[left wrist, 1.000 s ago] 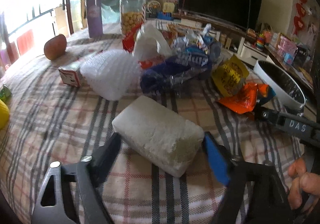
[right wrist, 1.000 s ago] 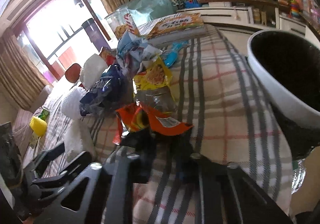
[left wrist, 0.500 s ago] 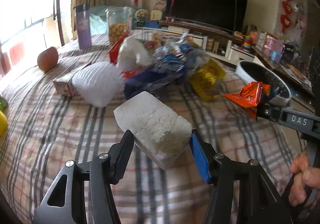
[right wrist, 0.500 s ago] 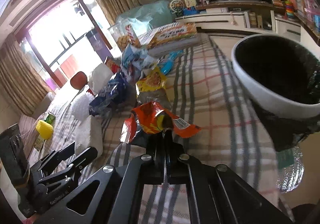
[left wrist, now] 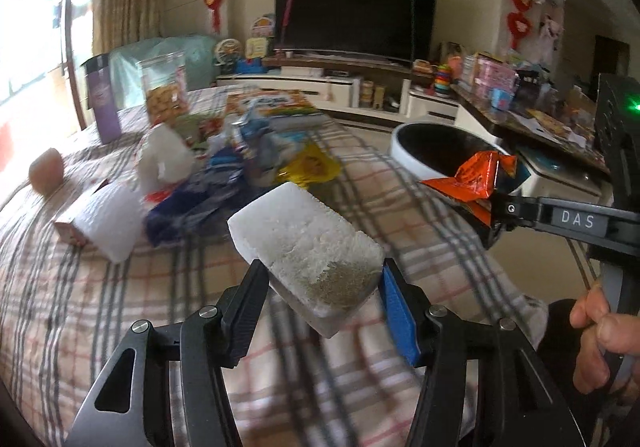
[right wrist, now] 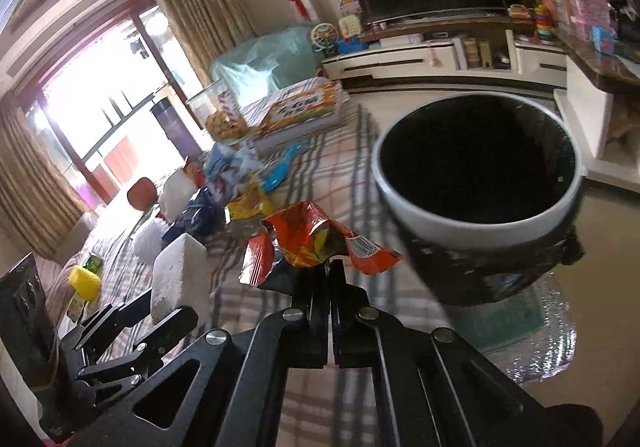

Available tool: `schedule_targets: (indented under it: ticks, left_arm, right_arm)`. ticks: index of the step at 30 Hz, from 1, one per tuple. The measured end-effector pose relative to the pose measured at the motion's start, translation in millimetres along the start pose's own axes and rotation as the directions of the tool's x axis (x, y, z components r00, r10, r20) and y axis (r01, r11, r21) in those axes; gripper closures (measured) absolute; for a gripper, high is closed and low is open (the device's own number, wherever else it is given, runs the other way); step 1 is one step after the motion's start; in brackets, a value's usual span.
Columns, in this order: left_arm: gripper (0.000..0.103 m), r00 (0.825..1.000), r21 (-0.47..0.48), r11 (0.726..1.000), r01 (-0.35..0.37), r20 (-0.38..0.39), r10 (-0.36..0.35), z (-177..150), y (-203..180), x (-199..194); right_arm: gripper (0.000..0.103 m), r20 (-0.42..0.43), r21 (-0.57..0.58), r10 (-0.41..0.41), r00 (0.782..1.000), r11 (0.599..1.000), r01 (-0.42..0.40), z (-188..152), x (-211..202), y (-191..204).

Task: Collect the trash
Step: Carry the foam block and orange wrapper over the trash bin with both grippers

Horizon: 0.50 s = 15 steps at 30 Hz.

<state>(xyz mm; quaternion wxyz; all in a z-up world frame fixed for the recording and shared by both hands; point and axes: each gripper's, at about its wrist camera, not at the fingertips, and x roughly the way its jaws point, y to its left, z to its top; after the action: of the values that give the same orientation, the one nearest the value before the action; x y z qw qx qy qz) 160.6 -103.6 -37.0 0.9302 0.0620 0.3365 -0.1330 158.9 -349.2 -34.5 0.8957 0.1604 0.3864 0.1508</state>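
Foam block (left wrist: 308, 247) sits clamped in left gripper (left wrist: 320, 283); right gripper (right wrist: 330, 267) pinches orange wrapper (right wrist: 316, 239), hiding its tips.

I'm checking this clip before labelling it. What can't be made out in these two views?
- Trash bin: right wrist view, its inside is black, contents unreadable.
- Orange wrapper: print crumpled, illegible.
- Wrapper pile: left wrist view, motion-blurred.
- Foam block: its underside faces away.

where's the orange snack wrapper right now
The orange snack wrapper is pinched in the right tongs, held above the plaid tablecloth just left of the white-rimmed trash bin in the right wrist view.
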Motion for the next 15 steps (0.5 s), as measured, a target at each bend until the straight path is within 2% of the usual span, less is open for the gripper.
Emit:
schedule_targets:
  ticks: [15]
  left_arm:
    - [0.048,0.995,0.06,0.994,0.094,0.01,-0.094,37,-28,38]
  right_arm:
    - [0.103,0.03,0.054,-0.072,0.997,0.996,0.07,15,-17,-47]
